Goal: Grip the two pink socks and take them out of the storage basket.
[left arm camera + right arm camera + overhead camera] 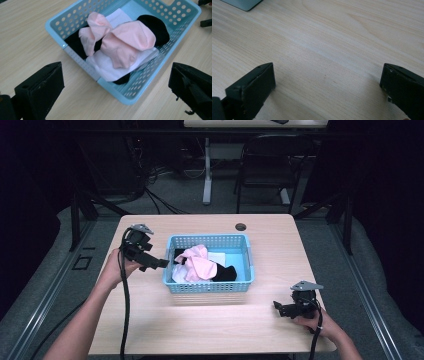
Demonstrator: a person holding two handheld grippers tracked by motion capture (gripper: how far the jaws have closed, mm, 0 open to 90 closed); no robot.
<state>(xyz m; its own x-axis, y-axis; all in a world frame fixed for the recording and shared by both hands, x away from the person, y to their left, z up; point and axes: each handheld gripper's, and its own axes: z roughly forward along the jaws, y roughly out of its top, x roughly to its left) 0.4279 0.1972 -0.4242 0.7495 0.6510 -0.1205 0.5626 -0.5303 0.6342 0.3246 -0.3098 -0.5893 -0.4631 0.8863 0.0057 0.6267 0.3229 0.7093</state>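
A light blue perforated basket [210, 288] stands in the middle of the wooden table [150, 325]. Inside it lie pink socks [197, 262], a white cloth [218, 257] and black socks [226, 273]. The left gripper view looks down on the basket [82, 62], with the pink socks [127, 42] piled over white cloth [105, 67] and black socks [156, 26]. My left gripper [162, 263] is open and held just left of the basket's left wall. Its jaws stand wide apart with nothing between them. My right gripper [278, 308] is open low over bare tabletop at the front right.
A round cable hole [241, 227] sits near the table's far edge. Beyond the table are a black chair [270, 165] and a white desk leg [207, 170]. A basket corner [242, 3] shows at the upper left of the right gripper view.
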